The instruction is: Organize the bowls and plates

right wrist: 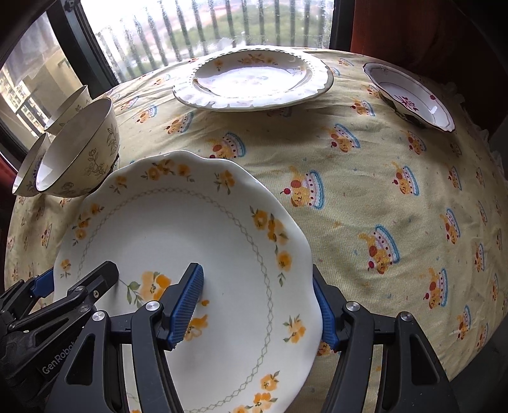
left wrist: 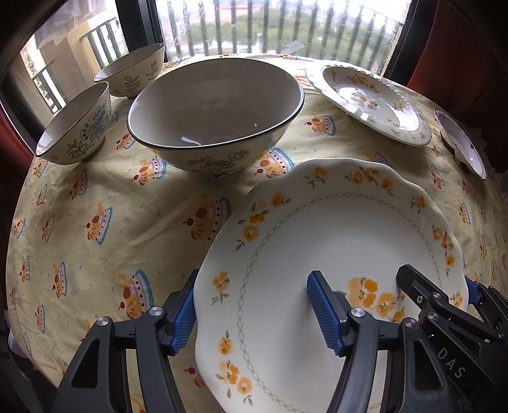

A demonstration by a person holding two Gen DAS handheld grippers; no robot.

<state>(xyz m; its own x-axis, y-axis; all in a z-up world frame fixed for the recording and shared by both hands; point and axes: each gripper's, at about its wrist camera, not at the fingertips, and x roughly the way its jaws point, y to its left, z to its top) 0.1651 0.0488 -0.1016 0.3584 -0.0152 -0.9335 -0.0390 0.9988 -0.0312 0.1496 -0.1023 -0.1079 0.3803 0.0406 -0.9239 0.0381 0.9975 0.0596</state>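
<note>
L claw (left wrist: 254,313) & R claw (right wrist: 258,306) angled steeply down, each clamping plate rim

Between my blue-padded fingers (left wrist: 320,308) I see a white plate (left wrist: 333,241), orange flowers; beyond, yellow cake-print cloth (left wrist: 95,206).

Home dining spot, high-rise flat. Round table under cake-print tablecloth (left wrist: 111,203), china bowls and plates; window (left wrist: 285,28) behind shows balcony railing (right wrist: 222,28), treetops below.

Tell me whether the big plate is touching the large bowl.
Cannot tell. In the left wrist view the big plate's far rim overlaps the large bowl's base area, with shadow between; neither contact nor gap shows plainly.
</note>
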